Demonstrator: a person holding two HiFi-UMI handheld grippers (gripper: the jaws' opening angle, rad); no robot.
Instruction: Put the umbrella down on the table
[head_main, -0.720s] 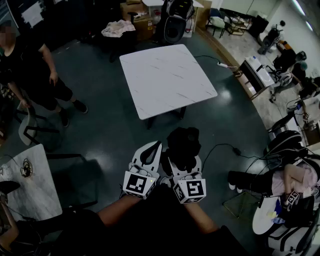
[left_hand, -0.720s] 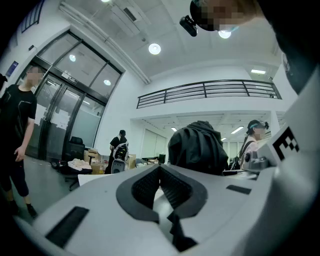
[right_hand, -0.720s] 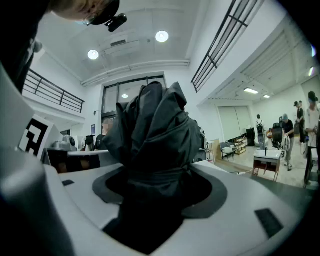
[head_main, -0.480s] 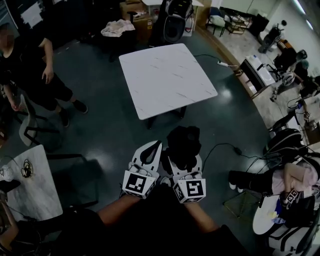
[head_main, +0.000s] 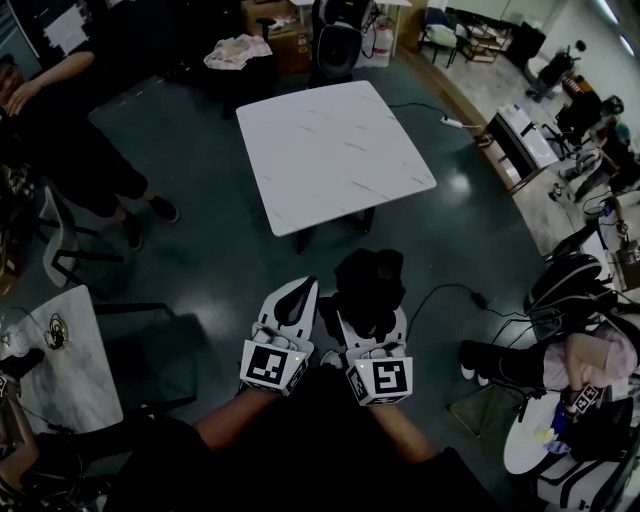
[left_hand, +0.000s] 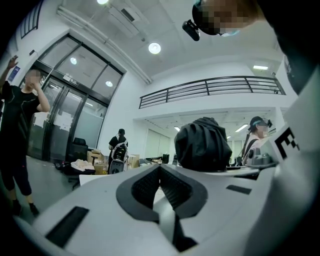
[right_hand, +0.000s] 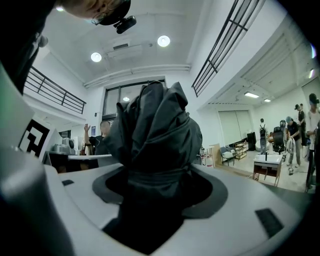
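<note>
A folded black umbrella stands up between the jaws of my right gripper, which is shut on it near my body. In the right gripper view the umbrella fills the middle, and the right gripper clamps its lower part. My left gripper hangs just left of it, shut with nothing inside. The left gripper has its pads meeting, and the umbrella shows beyond it to the right. The white square table stands ahead across the dark floor, bare on top.
A person in black stands at the far left beside a chair. A small marble table is at my lower left. A cable runs over the floor, and a seated person is at the right. Boxes stand behind the table.
Both grippers keep their places with the umbrella still held. The person at the far left has raised an arm and shifted toward the picture's top edge.
</note>
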